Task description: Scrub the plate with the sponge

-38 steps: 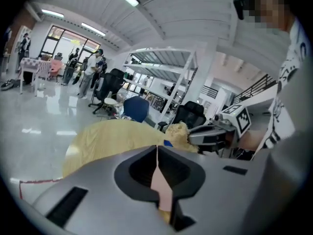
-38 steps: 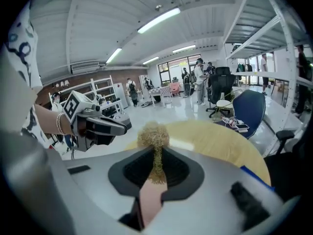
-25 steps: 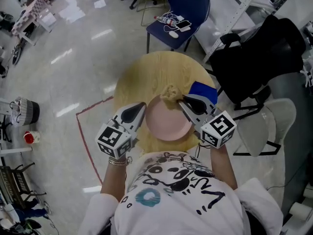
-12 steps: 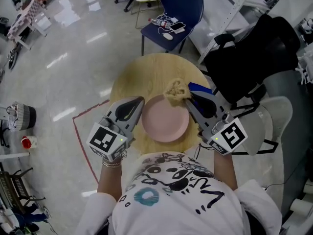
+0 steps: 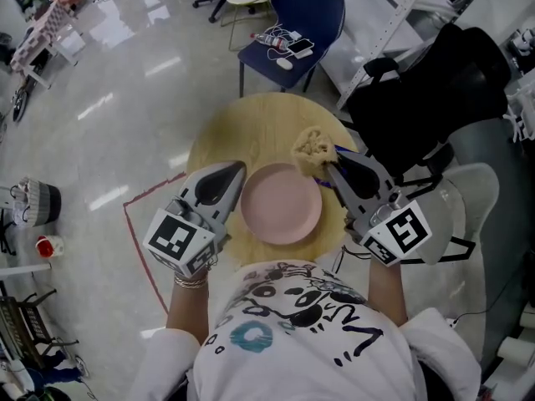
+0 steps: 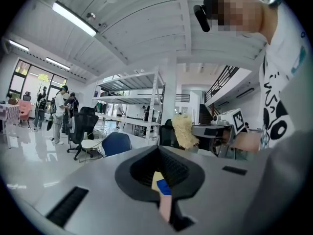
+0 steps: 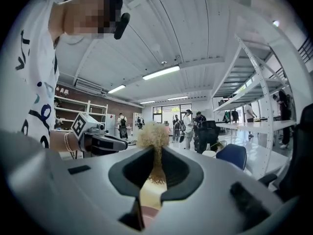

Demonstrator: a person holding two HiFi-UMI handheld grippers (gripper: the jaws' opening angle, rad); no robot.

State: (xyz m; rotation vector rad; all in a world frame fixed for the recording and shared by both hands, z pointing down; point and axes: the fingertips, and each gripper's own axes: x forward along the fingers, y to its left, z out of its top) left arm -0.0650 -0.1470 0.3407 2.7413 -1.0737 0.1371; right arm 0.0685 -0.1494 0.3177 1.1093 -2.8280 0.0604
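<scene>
**Grippers.** The right gripper point(image 5: 331, 162) has its jaws closed narrow on the sponge point(image 5: 311, 149), a pale, fibrous lump that stands out beyond the jaw tips. The left gripper point(image 5: 236, 172) has its jaws fully together, and nothing can be seen held between them.

**Task items.** The plate point(image 5: 282, 205) lies flat on the table point(image 5: 251, 119), between the two grippers. The sponge sits just beyond the plate's far right rim. Both gripper views show it against the room rather than the plate, so it appears to be off the plate surface. The left gripper is just beside the plate's left rim, and contact cannot be confirmed.

**Step in hand.** Judged to be a pause in scrubbing, with the sponge gripped but off the plate.

**Next move.** The sponge needs lowering onto the plate face and rubbing across it. The plate is unrestrained and may slide, so the left gripper should brace its rim.
</scene>
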